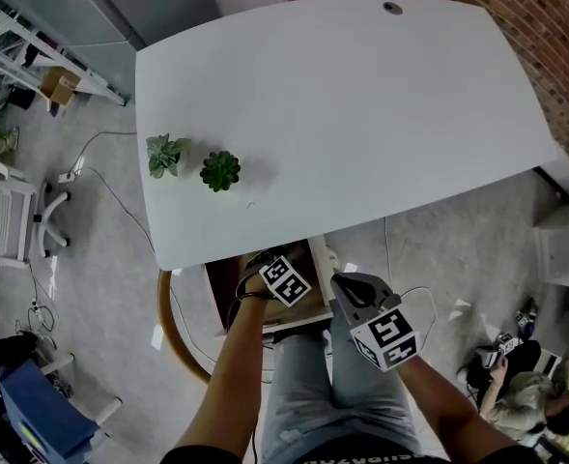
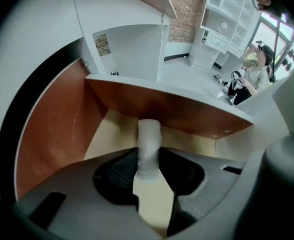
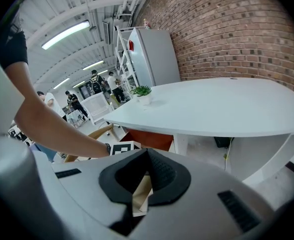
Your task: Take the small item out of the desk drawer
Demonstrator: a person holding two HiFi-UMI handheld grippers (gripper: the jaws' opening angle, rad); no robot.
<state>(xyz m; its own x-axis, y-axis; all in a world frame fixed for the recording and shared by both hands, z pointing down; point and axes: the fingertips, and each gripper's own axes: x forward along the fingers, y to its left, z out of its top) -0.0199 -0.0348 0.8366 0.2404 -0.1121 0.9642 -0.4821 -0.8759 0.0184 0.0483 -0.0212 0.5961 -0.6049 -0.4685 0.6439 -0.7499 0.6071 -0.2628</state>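
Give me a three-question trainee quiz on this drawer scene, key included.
1. True or false: the left claw grips a white cylinder in the open drawer.
2. How many small plants stand on the desk? A one, B two, C three.
3. Fill in: the ___ claw holds nothing.
Key: 1 true; 2 B; 3 right claw.
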